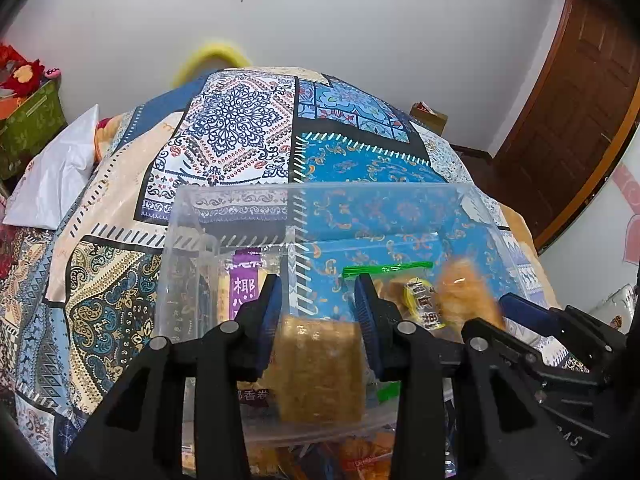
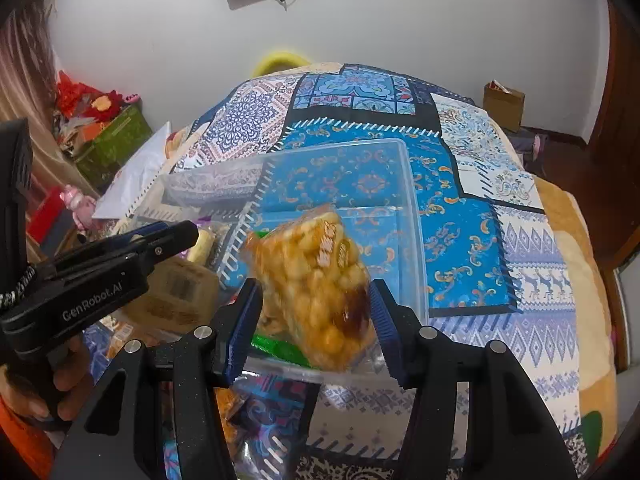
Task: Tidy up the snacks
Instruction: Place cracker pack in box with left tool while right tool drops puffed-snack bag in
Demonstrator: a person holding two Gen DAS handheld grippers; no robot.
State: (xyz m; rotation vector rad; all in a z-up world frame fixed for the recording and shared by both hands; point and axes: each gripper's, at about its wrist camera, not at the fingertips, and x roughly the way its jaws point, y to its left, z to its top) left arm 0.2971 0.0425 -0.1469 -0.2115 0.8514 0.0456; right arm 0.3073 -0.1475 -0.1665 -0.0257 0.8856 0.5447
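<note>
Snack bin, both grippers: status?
Left gripper shut on brown snack block. Right gripper shut on orange snack bag. Both over clear bin. Nothing in the way.

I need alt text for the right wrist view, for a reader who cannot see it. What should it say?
The right gripper holds a clear packet of golden puffed snacks between its blue pads, above a clear plastic box on a patterned blue quilt. At left, the left gripper reaches toward the same box with a brown snack block beneath it.
</note>
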